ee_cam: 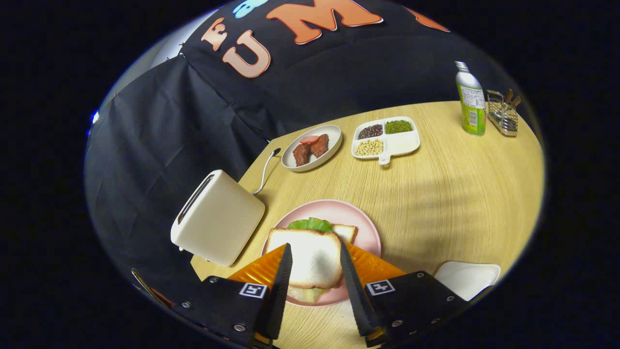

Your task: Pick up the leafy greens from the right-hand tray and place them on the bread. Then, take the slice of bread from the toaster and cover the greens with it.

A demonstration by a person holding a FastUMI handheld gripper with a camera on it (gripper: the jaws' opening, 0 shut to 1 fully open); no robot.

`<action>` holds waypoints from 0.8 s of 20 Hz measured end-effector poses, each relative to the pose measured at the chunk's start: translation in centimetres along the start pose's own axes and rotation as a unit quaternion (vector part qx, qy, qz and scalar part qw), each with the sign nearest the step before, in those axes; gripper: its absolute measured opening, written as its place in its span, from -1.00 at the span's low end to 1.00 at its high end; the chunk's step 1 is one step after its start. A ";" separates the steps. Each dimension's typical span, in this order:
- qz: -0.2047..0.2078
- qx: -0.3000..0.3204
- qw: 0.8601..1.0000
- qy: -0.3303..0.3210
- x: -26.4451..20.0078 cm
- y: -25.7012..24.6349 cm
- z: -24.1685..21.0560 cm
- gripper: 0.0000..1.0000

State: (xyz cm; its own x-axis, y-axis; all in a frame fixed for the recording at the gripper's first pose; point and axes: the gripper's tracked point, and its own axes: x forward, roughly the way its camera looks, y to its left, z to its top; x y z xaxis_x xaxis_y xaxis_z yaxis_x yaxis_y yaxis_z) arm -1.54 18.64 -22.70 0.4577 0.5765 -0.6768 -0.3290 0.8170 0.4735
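Gripper view is showing the claw (316, 249) pinching the top slice of bread (310, 257), one finger pressing on each side edge. This slice is lying over the leafy greens (310, 224) and the lower slice (345, 232) on the pink plate (361, 223). The greens are sticking out at the far edge. The toaster (218, 218) is standing just left of the plate, near the surface (460, 194) edge. Open room is lying to the right, and the white tray (467, 278) is sitting at the near right.
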 end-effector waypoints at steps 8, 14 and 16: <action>-0.014 -0.073 0.994 -0.085 -2.6 2.3 4.1 0.67; -0.055 -0.125 0.974 -0.180 -5.5 3.6 8.6 0.93; -0.060 -0.130 0.967 -0.212 -6.6 4.3 10.1 0.94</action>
State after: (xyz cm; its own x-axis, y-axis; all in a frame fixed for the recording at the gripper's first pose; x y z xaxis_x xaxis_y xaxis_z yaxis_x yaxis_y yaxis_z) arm 2.40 18.43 -10.51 0.7850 0.4738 -0.3991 -0.4238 0.8806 0.2120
